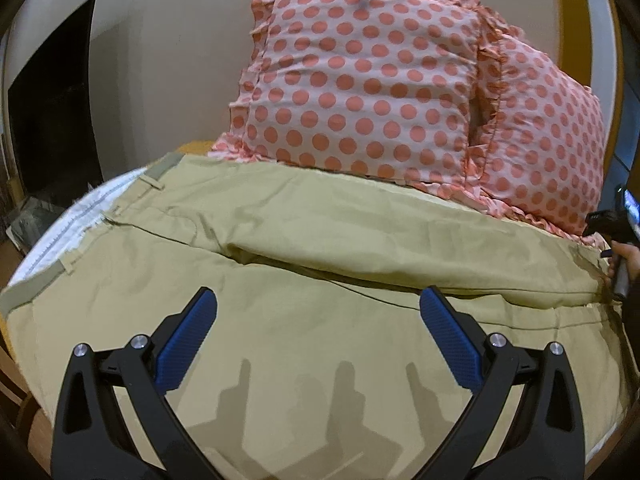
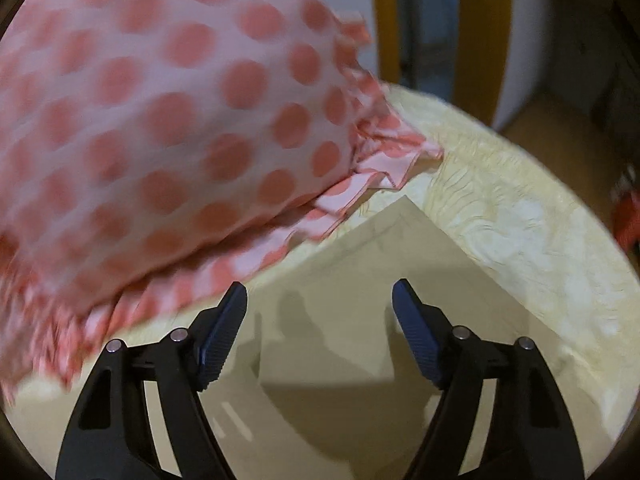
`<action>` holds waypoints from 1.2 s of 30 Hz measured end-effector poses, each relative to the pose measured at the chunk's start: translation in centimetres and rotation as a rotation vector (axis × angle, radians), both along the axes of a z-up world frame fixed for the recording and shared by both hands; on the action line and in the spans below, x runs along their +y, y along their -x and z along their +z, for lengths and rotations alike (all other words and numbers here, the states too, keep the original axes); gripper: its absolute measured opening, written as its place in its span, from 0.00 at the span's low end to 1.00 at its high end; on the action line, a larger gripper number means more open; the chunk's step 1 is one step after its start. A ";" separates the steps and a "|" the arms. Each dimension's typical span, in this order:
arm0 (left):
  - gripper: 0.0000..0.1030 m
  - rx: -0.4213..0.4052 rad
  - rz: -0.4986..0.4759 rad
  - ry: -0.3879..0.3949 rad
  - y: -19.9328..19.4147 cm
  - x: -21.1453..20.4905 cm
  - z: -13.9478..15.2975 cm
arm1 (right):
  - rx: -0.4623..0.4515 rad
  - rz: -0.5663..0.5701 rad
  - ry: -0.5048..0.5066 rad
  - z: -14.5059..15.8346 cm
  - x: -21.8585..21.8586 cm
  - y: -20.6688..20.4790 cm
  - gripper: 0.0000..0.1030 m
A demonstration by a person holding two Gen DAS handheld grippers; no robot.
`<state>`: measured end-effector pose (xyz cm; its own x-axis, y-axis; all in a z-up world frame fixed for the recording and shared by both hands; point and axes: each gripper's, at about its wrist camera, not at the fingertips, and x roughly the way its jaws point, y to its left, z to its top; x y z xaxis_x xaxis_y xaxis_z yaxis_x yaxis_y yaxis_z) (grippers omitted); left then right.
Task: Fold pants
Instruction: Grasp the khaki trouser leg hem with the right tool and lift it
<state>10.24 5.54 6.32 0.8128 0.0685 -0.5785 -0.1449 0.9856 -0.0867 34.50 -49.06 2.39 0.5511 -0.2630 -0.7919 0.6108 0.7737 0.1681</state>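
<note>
Khaki pants [image 1: 320, 320] are spread flat across a bed [image 2: 520, 216], waistband [image 1: 60, 240] at the left, legs running right, one leg already laid over the other along a long seam fold. Two polka-dot pillows [image 1: 360, 80] are stacked at the far edge, their frills touching the pants' far side. The left gripper [image 1: 318, 320] is hovering over the seat area, jaws spread wide, nothing pinched. The right gripper [image 2: 320, 312] is over the leg hem [image 2: 400, 240], jaws also spread, nothing held; that view is blurred. The step in hand is judged to be grasping both ends for the crosswise fold, hem to waistband. For a clean fold, both layers should be pinched at the hem corner and at the waistband edge, cloth kept taut and lifted low so the legs are not dragged apart. Room is tight at the back: the pillows crowd the hem, so a snagged frill is a risk. The bed edge is close at the near side; open room is seen mainly to the right of the hem.
</note>
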 end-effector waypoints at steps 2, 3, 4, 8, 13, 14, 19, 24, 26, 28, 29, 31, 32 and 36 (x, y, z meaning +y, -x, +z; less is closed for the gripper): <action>0.98 0.013 -0.008 0.011 -0.3 0.1 -0.5 | 0.033 -0.053 -0.038 -1.4 -1.5 -1.9 0.62; 0.98 0.024 -0.012 0.010 -0.7 0.1 -0.7 | 0.049 -0.070 -0.042 -2.0 -2.0 -2.7 0.62; 0.98 0.031 -0.016 0.006 -0.9 0.0 -0.9 | 0.063 -0.081 0.009 -2.2 -2.0 -3.4 0.62; 0.98 0.047 -0.033 0.004 -1.1 -0.1 -1.6 | 0.074 -0.067 0.113 -3.3 -2.6 -3.8 0.51; 0.98 0.063 -0.033 0.050 -1.3 0.5 -1.9 | -0.024 -0.017 0.057 -3.8 -4.8 -2.1 0.06; 0.98 0.059 -0.029 0.059 -1.2 0.6 -1.9 | -0.062 -0.009 0.021 -3.9 -5.3 -1.3 0.05; 0.98 0.008 -0.019 0.092 0.2 1.3 -1.3 | -0.396 0.081 -0.141 -1.2 -5.7 8.0 0.05; 0.98 -0.059 -0.013 0.159 1.9 2.2 -0.3 | -0.604 0.102 -0.251 0.2 -3.5 21.7 0.05; 0.98 -0.081 -0.011 0.204 2.2 2.5 0.1 | -0.572 0.076 -0.281 -1.4 -2.4 25.9 0.05; 0.98 -0.086 -0.012 0.231 2.2 2.7 0.4 | -0.530 0.066 -0.344 -3.6 -1.9 27.7 0.05; 0.98 -0.087 -0.014 0.240 2.3 2.8 0.5 | -0.511 0.068 -0.390 -4.5 -1.7 28.2 0.06; 0.98 -0.081 -0.023 0.252 2.4 2.8 0.9 | -0.480 0.053 -0.470 -5.7 -1.4 28.7 0.14; 0.98 -0.080 -0.027 0.251 2.6 2.9 1.1 | -0.472 0.045 -0.500 -5.9 -1.3 29.2 0.21; 0.98 -0.089 -0.013 0.209 3.2 3.2 1.6 | -0.491 0.040 -0.550 -6.0 -1.1 29.8 0.45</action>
<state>7.02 8.69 7.87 0.8611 -0.0558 -0.5054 -0.1154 0.9466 -0.3010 4.70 -50.18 -3.59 0.8770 0.1286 -0.4630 0.3384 0.5187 0.7852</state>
